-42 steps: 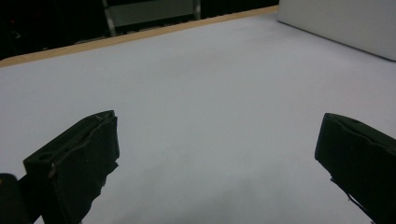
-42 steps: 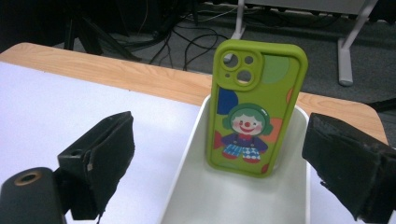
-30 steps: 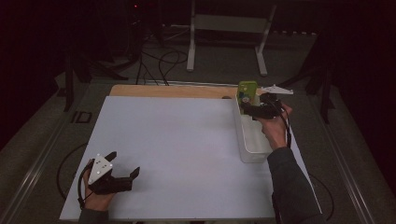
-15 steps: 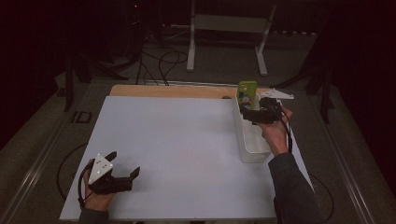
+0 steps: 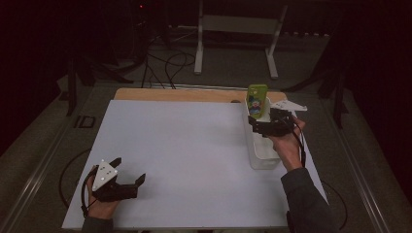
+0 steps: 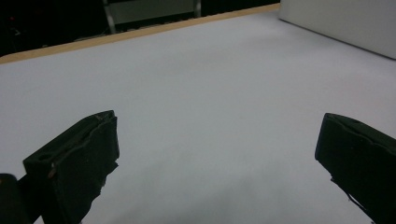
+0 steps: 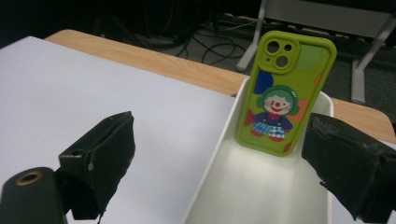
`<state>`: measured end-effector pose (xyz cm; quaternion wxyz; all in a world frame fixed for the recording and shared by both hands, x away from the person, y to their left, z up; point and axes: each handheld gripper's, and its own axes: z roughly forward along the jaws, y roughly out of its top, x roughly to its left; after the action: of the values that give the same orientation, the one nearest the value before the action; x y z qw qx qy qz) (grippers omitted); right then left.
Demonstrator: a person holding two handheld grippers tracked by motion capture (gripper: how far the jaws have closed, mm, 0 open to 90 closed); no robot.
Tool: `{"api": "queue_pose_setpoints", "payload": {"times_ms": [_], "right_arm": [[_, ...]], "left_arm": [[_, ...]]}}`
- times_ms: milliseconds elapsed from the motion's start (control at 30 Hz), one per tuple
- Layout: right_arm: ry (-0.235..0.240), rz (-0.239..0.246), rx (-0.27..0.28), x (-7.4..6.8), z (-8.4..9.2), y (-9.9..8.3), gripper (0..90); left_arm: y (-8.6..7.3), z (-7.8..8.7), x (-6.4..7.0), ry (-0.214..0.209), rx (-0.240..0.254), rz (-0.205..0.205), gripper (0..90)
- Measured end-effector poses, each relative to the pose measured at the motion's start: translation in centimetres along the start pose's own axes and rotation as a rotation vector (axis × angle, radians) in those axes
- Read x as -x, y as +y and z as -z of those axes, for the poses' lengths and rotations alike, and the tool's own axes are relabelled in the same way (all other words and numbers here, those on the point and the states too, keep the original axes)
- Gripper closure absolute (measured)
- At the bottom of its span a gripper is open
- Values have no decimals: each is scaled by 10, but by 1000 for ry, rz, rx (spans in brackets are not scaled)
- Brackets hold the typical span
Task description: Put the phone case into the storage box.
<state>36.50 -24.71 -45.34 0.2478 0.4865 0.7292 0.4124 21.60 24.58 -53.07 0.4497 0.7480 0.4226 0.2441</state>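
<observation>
A green phone case (image 5: 257,100) (image 7: 284,92) with a clown picture stands upright against the far end of a white tray (image 5: 262,150) (image 7: 261,191) at the table's right side. My right gripper (image 5: 256,127) (image 7: 233,161) hovers over the tray just short of the case, open, with nothing between its jaws. My left gripper (image 5: 128,171) (image 6: 217,163) rests near the table's front left corner, open and empty, over the white table top (image 5: 184,150).
A wooden strip (image 5: 194,95) (image 7: 159,60) runs along the table's far edge. Behind it on the dark floor stand a metal frame (image 5: 238,39) and cables (image 5: 165,58). The tray's white wall (image 6: 341,23) appears at the upper right of the left gripper view.
My right gripper has drawn back slightly toward the near side, away from the green case. The left gripper has not moved.
</observation>
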Motion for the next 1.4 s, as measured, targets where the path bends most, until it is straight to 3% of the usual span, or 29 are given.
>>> {"api": "queue_pose_setpoints", "payload": {"times_ms": [433,533,633,867,1033,1067,1100,1400], "right_arm": [[72,48,54,-29,30,-27,95],[96,68,75,-40,39,-39,95],[92,103,93,-49,47,-52,98],[142,117,139,-66,67,-86,98],[171,112,164,-69,76,-108,97],[171,112,164,-69,76,-108,98],[202,105,172,-69,80,-122,97],[243,93,200,-65,93,-145,97]], "left_arm": [[0,1,-1,-7,-1,5,2],[0,2,-1,-6,3,5,2],[0,3,-1,-8,11,6,2],[0,8,1,-22,20,3,1],[0,7,3,-33,12,-6,0],[-1,10,5,-54,12,-17,0],[-1,11,5,-58,14,-20,0],[-3,19,7,-86,44,-26,0]]}}
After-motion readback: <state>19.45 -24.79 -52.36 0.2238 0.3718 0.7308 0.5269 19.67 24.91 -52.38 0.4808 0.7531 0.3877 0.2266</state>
